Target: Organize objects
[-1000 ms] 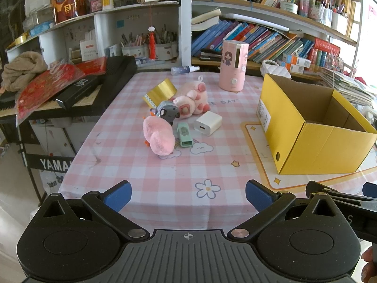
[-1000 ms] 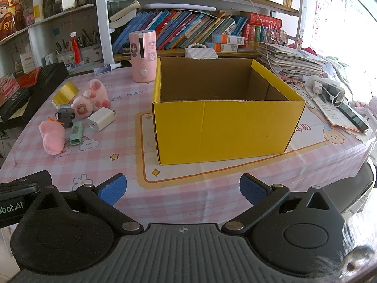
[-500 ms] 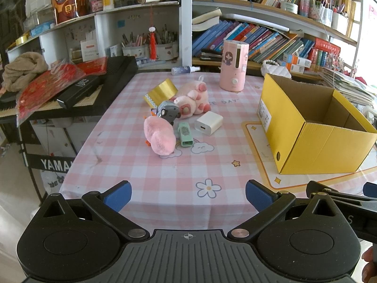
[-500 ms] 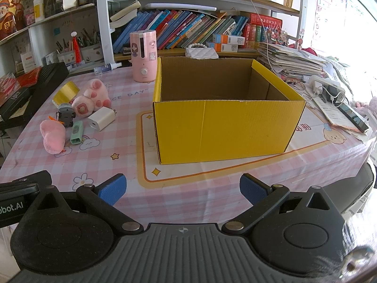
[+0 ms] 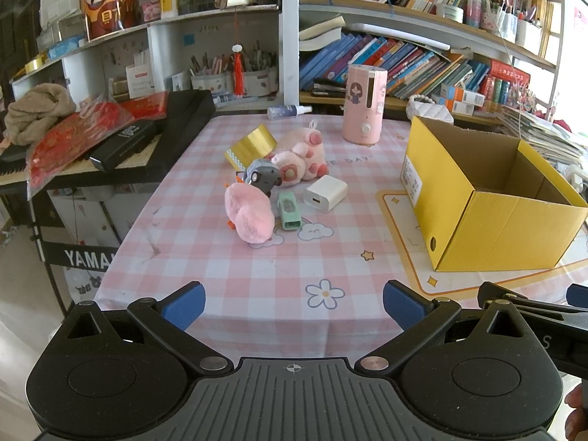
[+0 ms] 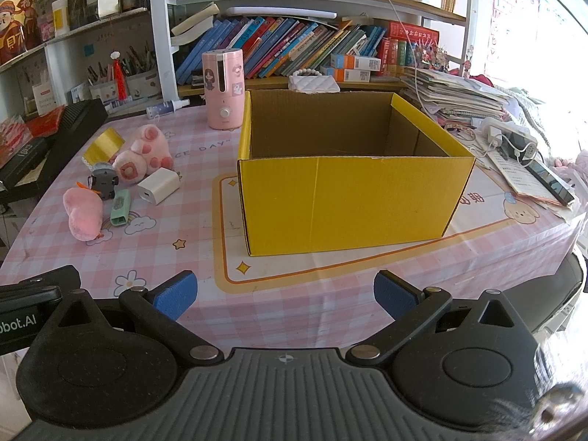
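An open, empty-looking yellow cardboard box (image 6: 352, 198) stands on the pink checked tablecloth, also in the left wrist view (image 5: 488, 198). Left of it lies a cluster: a pink plush (image 5: 250, 213), a green case (image 5: 289, 210), a white charger (image 5: 325, 193), a grey toy car (image 5: 261, 177), a pink pig plush (image 5: 299, 158) and a gold tape roll (image 5: 250, 145). The cluster also shows in the right wrist view around the pink plush (image 6: 83, 213). My left gripper (image 5: 293, 303) is open and empty at the table's near edge. My right gripper (image 6: 284, 294) is open and empty in front of the box.
A pink humidifier (image 5: 364, 104) and a small spray bottle (image 5: 288, 111) stand at the table's back. A black keyboard (image 5: 147, 139) with red packets lies left of the table. Papers, a phone and a power strip (image 6: 514, 139) lie to the right. Bookshelves line the back.
The left gripper has drifted slightly forward, so the object cluster sits a little closer in its view. The right view is almost unchanged. Both grippers stay open.
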A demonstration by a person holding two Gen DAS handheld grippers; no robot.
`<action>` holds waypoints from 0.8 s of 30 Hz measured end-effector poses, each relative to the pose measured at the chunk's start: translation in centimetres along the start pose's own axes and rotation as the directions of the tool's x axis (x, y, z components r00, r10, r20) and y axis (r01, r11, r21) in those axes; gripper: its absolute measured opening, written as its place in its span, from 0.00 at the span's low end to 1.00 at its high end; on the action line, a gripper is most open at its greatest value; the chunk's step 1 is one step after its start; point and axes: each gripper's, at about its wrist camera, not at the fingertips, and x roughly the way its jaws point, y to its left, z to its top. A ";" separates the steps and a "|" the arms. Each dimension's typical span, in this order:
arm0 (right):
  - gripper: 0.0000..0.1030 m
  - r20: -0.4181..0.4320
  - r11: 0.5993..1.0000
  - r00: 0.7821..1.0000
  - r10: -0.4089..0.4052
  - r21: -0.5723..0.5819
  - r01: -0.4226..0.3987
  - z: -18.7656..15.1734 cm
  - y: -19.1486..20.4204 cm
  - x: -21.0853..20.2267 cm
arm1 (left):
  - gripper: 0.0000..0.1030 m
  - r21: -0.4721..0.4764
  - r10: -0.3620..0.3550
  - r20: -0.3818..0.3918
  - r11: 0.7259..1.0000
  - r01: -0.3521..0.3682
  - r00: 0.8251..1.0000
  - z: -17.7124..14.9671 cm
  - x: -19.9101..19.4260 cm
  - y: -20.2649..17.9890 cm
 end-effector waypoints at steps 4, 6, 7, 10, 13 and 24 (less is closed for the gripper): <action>1.00 0.000 1.000 1.000 0.000 0.000 0.000 0.0 0.0 0.0 | 1.00 0.000 0.001 -0.001 1.000 -0.001 1.000 0.1 -0.1 0.0; 1.00 0.000 1.000 1.000 0.000 0.000 0.000 0.0 0.0 0.0 | 1.00 0.001 0.001 0.000 1.000 -0.001 1.000 0.0 -0.1 -0.1; 1.00 0.000 1.000 1.000 0.000 0.000 0.000 0.0 0.0 0.0 | 1.00 0.000 0.000 -0.001 1.000 0.000 1.000 0.0 -0.1 0.0; 1.00 0.000 1.000 1.000 -0.001 -0.001 0.001 0.0 0.0 0.0 | 1.00 0.000 -0.001 -0.003 1.000 0.001 1.000 0.1 -0.2 -0.1; 1.00 0.000 1.000 1.000 -0.001 0.000 0.001 0.0 0.1 0.0 | 1.00 0.001 -0.001 -0.002 1.000 0.001 1.000 0.0 -0.3 -0.1; 1.00 0.001 1.000 1.000 -0.003 -0.003 0.003 0.0 0.2 0.0 | 1.00 -0.006 -0.011 -0.007 1.000 0.011 1.000 0.1 0.0 0.2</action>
